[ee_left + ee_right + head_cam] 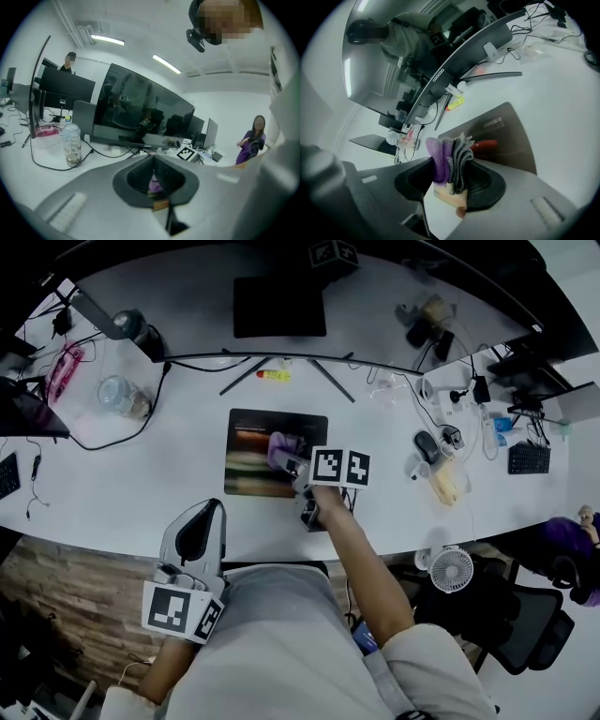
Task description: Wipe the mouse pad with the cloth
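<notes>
Mouse pad (pixel 253 442), head view: it is shown flat on the white table (pixel 187 482), with the cloth (pixel 279 446) held at its right half by the right hand-held gripper (pixel 289 461) and the left hand-held gripper (pixel 192 540) kept off the near edge. Left gripper view: the jaws are seen closed together on nothing. Right gripper view: the folded purple-and-grey cloth is seen clamped between the jaws, so wiping is judged under way, with the pad's left half yet to be covered.
</notes>
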Action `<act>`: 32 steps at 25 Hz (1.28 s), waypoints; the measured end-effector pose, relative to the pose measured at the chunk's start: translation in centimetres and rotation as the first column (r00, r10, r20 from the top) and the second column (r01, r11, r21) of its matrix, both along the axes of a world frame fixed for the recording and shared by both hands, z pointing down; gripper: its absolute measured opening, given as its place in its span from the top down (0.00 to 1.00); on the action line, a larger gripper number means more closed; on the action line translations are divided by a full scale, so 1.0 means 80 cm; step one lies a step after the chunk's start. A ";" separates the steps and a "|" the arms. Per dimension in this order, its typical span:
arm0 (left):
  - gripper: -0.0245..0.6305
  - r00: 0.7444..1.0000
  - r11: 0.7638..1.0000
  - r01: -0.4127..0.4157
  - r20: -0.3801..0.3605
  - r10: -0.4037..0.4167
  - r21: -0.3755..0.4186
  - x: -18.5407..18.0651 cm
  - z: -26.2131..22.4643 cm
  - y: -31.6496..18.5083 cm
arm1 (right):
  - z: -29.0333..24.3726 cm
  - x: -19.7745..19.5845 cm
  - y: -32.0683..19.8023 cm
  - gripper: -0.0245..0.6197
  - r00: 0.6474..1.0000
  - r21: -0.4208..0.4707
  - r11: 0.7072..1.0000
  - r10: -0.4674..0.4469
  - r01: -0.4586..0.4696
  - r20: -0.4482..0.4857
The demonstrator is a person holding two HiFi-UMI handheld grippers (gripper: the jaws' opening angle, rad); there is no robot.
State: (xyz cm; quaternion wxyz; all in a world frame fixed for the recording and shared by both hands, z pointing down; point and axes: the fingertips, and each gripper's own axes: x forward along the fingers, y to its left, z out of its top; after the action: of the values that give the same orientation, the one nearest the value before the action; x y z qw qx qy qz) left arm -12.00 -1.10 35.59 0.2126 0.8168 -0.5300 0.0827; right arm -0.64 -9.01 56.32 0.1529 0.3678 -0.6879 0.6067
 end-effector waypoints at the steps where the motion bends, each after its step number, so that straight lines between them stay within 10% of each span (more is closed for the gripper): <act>1: 0.96 1.000 1.000 0.008 0.001 -0.008 0.000 -0.006 -0.001 0.002 | -0.001 -0.010 0.001 0.66 1.000 0.001 1.000 -0.009 0.009 0.005; 32: 0.96 0.996 0.997 0.079 0.036 -0.079 -0.002 -0.080 -0.004 0.022 | 0.024 -0.136 0.005 0.66 0.993 -0.033 0.996 -0.080 0.083 0.085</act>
State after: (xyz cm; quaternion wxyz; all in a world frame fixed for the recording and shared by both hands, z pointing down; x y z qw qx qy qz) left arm -18.44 0.65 35.28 0.2074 0.7931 -0.5655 0.0898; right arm -11.49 -8.62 58.22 0.1552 0.3110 -0.6971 0.6271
